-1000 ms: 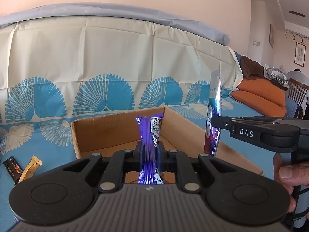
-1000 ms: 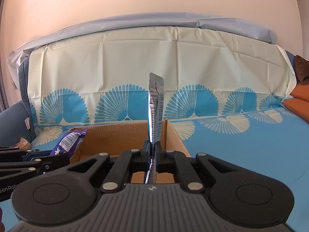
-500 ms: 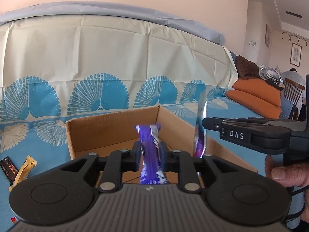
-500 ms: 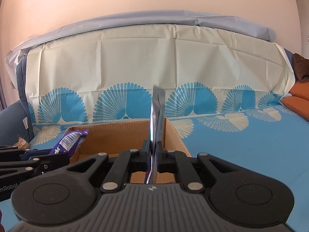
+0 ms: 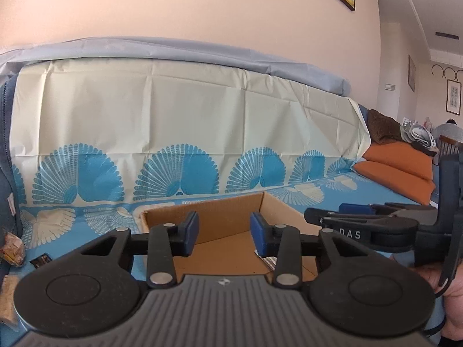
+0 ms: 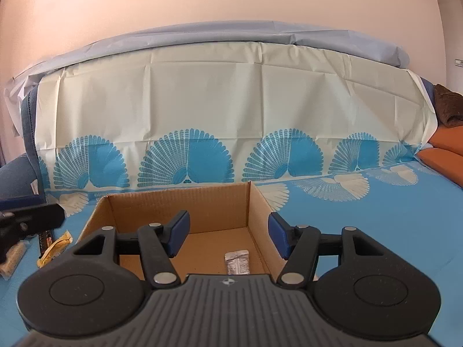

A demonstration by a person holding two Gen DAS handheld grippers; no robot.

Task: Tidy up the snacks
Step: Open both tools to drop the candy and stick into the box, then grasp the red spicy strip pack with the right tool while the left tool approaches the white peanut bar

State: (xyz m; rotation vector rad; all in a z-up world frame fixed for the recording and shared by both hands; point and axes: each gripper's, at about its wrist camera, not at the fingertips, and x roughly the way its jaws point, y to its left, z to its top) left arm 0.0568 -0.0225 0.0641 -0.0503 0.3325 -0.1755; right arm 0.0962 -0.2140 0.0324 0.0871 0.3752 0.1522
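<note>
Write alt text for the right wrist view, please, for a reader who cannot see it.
The open right gripper hovers over an open brown cardboard box on a blue patterned cloth. One silver foil snack packet lies flat inside. A yellow wrapped snack lies left of the box.

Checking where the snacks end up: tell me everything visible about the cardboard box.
The box is plain brown corrugated cardboard, rectangular, open at the top with no flaps visible, and upright. It rests on the blue patterned cloth. A silver wrapper lies flat on its floor near the right wall; the rest of the visible floor is bare. Nothing visibly touches its walls. The near wall is hidden behind the tool bodies.
</note>
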